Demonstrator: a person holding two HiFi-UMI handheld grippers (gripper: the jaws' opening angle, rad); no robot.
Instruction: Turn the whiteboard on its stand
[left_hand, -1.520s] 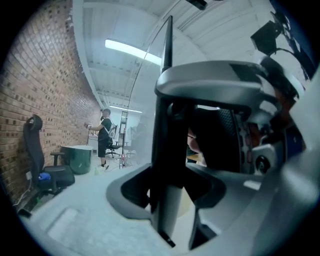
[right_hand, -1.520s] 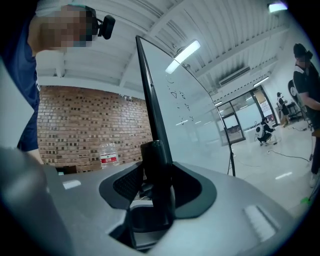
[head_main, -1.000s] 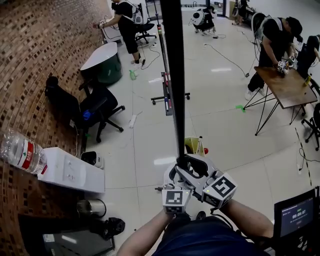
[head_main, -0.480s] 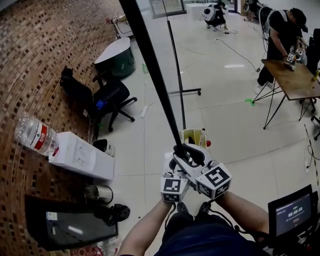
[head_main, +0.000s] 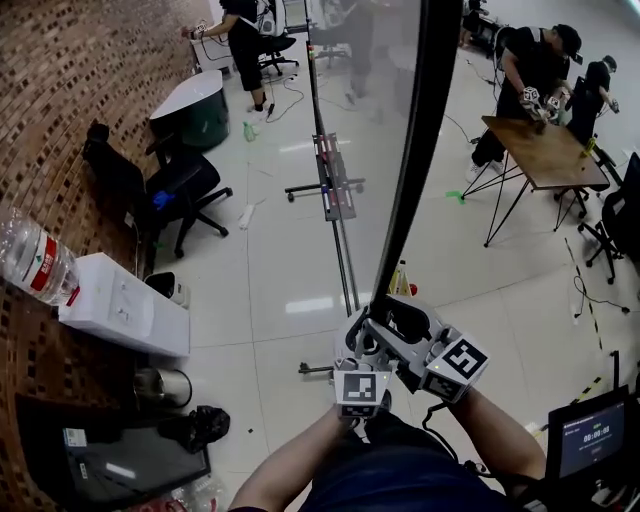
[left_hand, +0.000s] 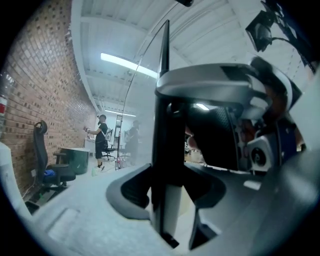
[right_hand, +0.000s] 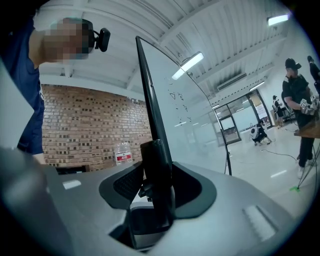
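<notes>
One whiteboard stands on the glossy floor, seen nearly edge-on from above. Its dark frame climbs from the near centre to the far top of the head view, and its pale, hazy face is turned to the left. One stand shows to the left of the frame, as a thin rail with a single cross foot.

Two grippers grasp the frame at its near end, just beside each other. The left gripper has the frame's edge clenched between its jaws, though they have just eased a little wider. The right gripper has its jaws clenched on the same dark edge. Each gripper carries one marker cube, so two cubes show above the person's two forearms.

Three other people are in the room. One stands at the far left. Two bend over a single wooden desk at the far right.

Along the brick wall on the left are two black office chairs and one round table farther off. Nearer is one white cabinet, with one water bottle lying beside it. One metal cup is on the floor close to the cabinet. One small screen glows at the near right.
</notes>
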